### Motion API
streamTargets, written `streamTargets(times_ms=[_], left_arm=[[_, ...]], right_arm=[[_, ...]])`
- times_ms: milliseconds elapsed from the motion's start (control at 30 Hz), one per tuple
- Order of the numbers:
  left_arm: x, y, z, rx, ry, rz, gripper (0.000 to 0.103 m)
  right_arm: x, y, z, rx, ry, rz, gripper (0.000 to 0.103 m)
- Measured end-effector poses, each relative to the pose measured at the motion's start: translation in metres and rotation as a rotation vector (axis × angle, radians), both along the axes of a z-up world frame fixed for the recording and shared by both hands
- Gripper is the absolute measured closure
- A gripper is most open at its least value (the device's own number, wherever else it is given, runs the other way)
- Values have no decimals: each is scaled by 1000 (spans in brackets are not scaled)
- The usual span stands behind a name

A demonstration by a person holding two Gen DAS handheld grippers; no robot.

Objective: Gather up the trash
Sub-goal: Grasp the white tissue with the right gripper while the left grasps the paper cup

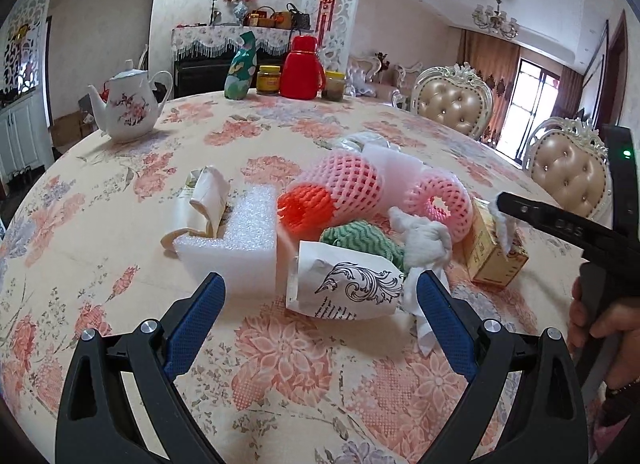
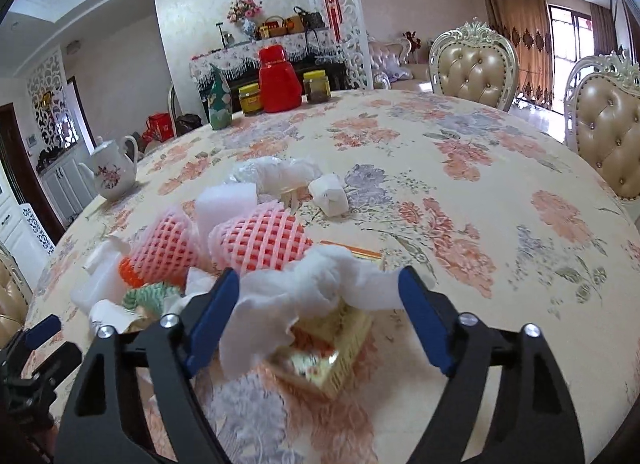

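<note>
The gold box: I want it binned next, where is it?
In the right wrist view the gold box lies on the tablecloth between the right gripper fingers, under the white tissue.

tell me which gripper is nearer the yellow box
Right. The right gripper has its fingers either side of the white tissue over the yellow box; the left gripper sits further off, by the printed paper bag.

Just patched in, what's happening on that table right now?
A person with two handheld grippers is clearing a trash pile on the floral table. The right gripper straddles a crumpled white tissue on a yellow box, jaws not yet clamped. The left gripper is open before a printed paper bag.
</note>
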State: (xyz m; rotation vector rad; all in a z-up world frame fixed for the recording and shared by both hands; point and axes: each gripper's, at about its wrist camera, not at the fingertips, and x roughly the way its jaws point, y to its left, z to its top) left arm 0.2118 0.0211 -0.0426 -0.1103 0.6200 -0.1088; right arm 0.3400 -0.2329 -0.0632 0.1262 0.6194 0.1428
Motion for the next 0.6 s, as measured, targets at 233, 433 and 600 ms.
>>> streamTargets(times_ms=[233,433,600], left_arm=[[10,-4,-4,4,35,3,12],[18,-9,-6,9,57,23,12],[25,-12,-9,22,80,52,12]], right_arm=[[7,0,-13,-32,13,24,75],[-7,-11,-9,0,-41,37,83],[-17,-28,2,38,-77,25,83]])
